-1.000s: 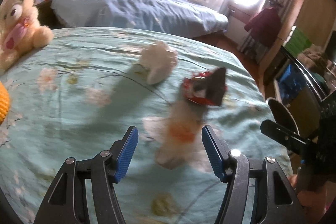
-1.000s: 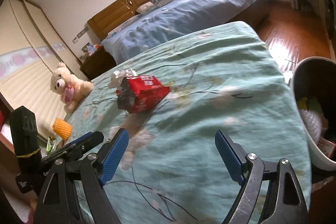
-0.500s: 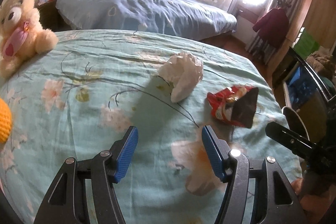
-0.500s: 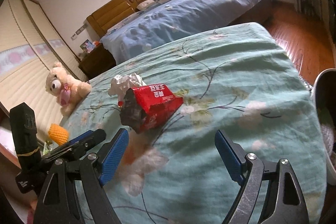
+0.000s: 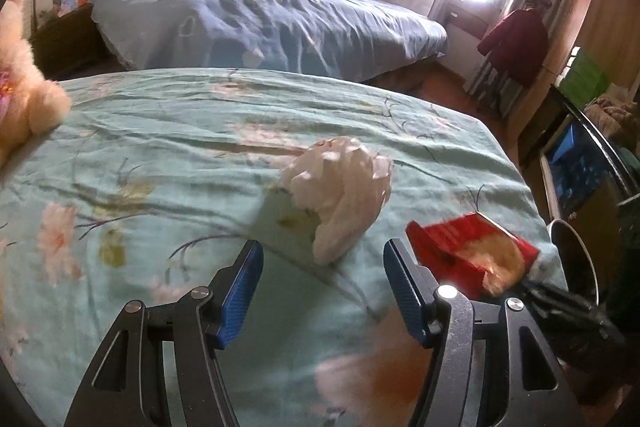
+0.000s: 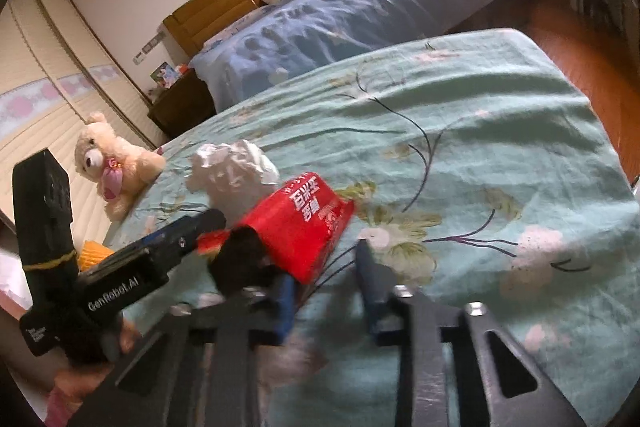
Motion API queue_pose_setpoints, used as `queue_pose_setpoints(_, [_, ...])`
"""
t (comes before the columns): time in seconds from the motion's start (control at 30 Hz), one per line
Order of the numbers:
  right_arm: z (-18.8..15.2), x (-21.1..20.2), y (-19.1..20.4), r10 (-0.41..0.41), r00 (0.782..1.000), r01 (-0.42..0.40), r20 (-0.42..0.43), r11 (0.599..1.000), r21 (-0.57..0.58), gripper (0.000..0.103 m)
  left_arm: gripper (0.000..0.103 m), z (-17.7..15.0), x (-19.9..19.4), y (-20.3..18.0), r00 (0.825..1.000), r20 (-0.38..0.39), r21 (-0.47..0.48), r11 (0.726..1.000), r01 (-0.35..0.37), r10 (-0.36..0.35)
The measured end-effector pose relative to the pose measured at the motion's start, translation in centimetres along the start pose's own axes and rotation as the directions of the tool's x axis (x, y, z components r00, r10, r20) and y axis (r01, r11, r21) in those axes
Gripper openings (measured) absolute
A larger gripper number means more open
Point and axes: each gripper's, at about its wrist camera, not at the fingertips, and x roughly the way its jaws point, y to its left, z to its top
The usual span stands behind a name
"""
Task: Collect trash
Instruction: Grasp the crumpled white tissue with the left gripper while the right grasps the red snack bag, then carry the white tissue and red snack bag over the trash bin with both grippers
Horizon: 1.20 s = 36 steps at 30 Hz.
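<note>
A crumpled white tissue (image 5: 340,195) lies on the green floral bedspread (image 5: 180,131), just ahead of my open, empty left gripper (image 5: 322,287). It also shows in the right wrist view (image 6: 232,175). A red snack wrapper (image 6: 300,223) lies right of the tissue, also seen in the left wrist view (image 5: 468,255). My right gripper (image 6: 326,291) is at the wrapper's near end, its jaws narrowed and blurred; the wrapper's end sits between or just above them, and I cannot tell whether they hold it.
A cream teddy bear (image 6: 112,163) sits at the bedspread's left edge, with an orange object (image 6: 94,253) near it. A dark round bin (image 5: 576,259) stands beside the bed at right. A blue bed (image 5: 260,23) lies beyond.
Both grippers have moved forward. The tissue is now just before the left jaws. The right jaws have narrowed from wide open around the wrapper's near end.
</note>
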Motion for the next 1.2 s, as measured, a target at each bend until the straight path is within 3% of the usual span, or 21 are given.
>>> queue_pose_setpoints(0.07, [-0.2,0.1,-0.5,0.003,1.000,-0.003,-0.005,1.000,0.010,0.006,0.059,0.3,0.8,-0.3,1.000,-0.004,-0.001,1.000,0.010,-0.010])
queue_pose_setpoints(0.1, [-0.3,0.0,-0.7,0.003,1.000,-0.003,-0.005,1.000,0.010,0.005,0.054,0.5,1.1,-0.5,1.000,-0.002,0.002,1.000,0.010,-0.010])
queue_pose_setpoints(0.13, [-0.4,-0.1,-0.8,0.005,1.000,-0.005,-0.002,1.000,0.010,0.004,0.040,0.6,1.5,-0.7,1.000,-0.003,0.008,1.000,0.010,-0.010])
queue_pose_setpoints(0.2, [-0.5,-0.4,-1.0,0.005,1.000,-0.005,0.003,1.000,0.009,0.003,0.022,0.8,2.4,-0.9,1.000,-0.022,0.014,1.000,0.011,-0.011])
queue_pose_setpoints(0.33, [-0.6,-1.2,-1.5,-0.004,1.000,0.004,0.017,1.000,0.009,0.003,0.015,0.7,2.8,-1.1,1.000,-0.014,0.017,1.000,0.004,-0.004])
queue_pose_setpoints(0.9, [-2.0,-5.7,-4.7,-0.042,0.997,0.038,0.069,0.998,0.056,0.003,0.014,-3.3,-1.8,-4.0,0.997,0.000,0.029,0.997,0.077,-0.077])
queue_pose_setpoints(1.2, [-2.8,-8.9,-7.1,-0.084,0.991,0.074,0.107,0.993,0.094,0.003,0.014,-4.5,-2.9,-7.7,0.991,-0.027,0.099,0.986,0.133,-0.131])
